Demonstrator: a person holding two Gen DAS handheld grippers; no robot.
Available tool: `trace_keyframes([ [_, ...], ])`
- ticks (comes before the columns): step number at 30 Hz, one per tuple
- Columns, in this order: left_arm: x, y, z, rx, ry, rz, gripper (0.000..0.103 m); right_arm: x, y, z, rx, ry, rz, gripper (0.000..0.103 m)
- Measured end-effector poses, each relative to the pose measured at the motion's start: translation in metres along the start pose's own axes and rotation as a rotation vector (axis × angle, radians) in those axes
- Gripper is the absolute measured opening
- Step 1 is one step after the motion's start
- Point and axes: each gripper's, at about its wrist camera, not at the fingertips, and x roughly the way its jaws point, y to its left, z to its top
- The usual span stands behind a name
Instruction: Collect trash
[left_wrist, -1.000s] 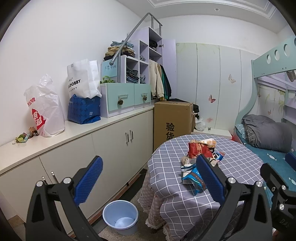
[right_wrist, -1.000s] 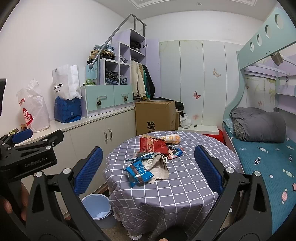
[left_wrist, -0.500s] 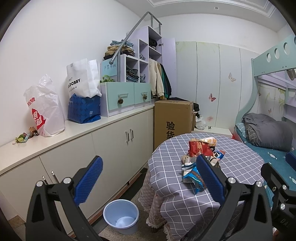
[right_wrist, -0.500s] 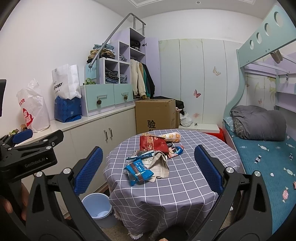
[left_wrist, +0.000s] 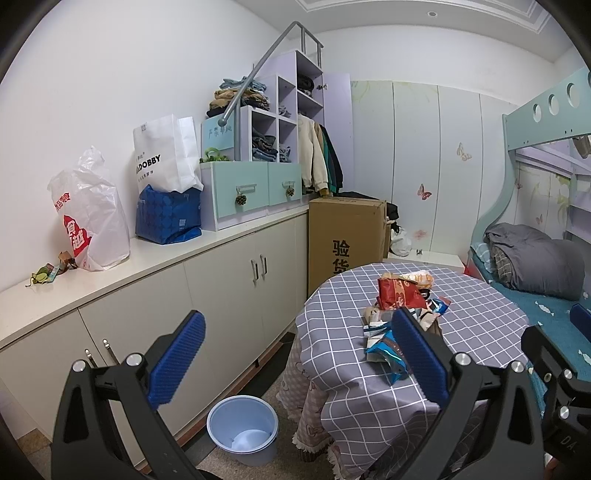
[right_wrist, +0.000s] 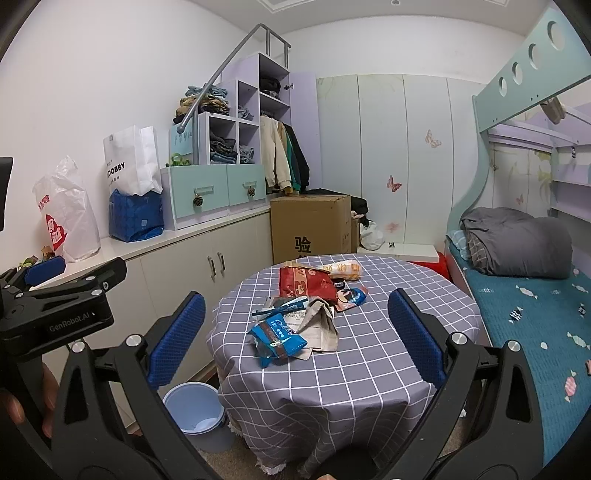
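Wrappers lie piled on a round table (right_wrist: 369, 369) with a grey checked cloth: a blue snack bag (right_wrist: 277, 336) nearest me, crumpled beige paper (right_wrist: 321, 325), a red packet (right_wrist: 304, 282) and an orange one (right_wrist: 341, 269) behind. The same pile shows in the left wrist view, with the blue bag (left_wrist: 384, 350) and red packet (left_wrist: 397, 293) partly behind a finger. A light blue bin (left_wrist: 242, 428) (right_wrist: 194, 408) stands on the floor left of the table. My left gripper (left_wrist: 297, 354) and right gripper (right_wrist: 291, 339) are both open and empty, short of the table.
A long white cabinet (left_wrist: 166, 295) runs along the left wall with bags (left_wrist: 88, 218) on top. A cardboard box (right_wrist: 310, 229) stands behind the table. A bunk bed (right_wrist: 535, 295) with a grey blanket fills the right side. A hand (right_wrist: 22, 402) holds the left tool.
Both grippers have edged slightly forward toward the table; the pile and the bin look a little nearer. Both stay open.
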Motion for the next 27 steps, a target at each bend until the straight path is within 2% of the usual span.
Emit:
trace_keyframes([
  [27,0.0026,0.0032,-0.0023,-0.008,0.015,0.015,0.099,0.0031,-0.0001,-0.0044,0.021,0.014,0.005,0.097],
])
